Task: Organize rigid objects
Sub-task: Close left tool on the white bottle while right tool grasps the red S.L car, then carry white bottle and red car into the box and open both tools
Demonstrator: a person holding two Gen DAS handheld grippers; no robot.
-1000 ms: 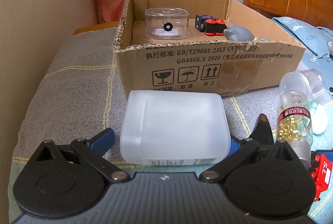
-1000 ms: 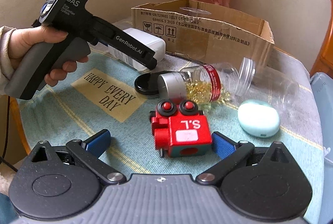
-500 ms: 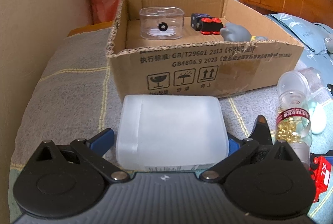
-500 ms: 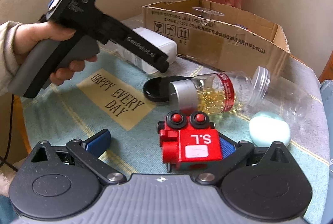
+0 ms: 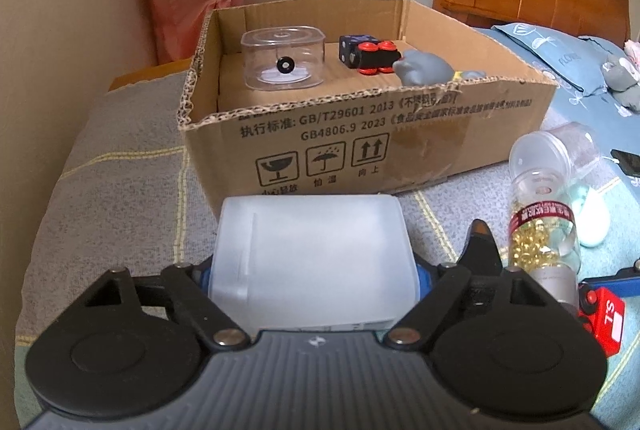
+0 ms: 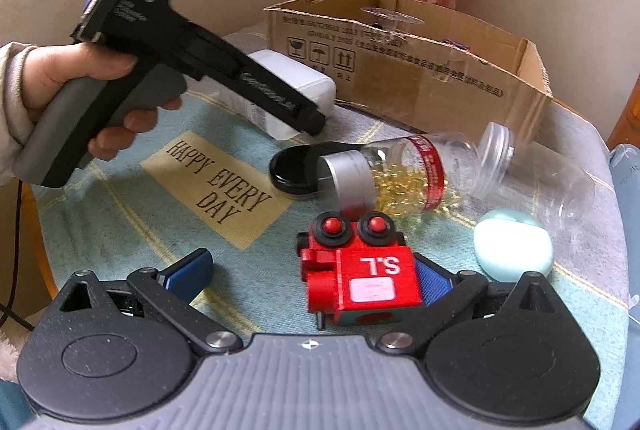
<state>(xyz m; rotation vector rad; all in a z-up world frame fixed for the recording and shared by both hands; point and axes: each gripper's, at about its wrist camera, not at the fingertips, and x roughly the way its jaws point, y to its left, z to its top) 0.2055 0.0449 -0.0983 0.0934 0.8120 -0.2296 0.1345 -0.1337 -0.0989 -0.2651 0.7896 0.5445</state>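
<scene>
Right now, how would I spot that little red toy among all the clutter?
Find the cardboard box at the table's far side, then come toward the nearer edge past the lying capsule bottle. The red toy train sits there, the only bright red block, with two black-rimmed red knobs and "S.L" in white.

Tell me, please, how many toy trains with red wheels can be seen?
2. One red toy train lies on the cloth between the right gripper's fingers. One black toy train sits inside the cardboard box. The box wall may hide others.
</scene>
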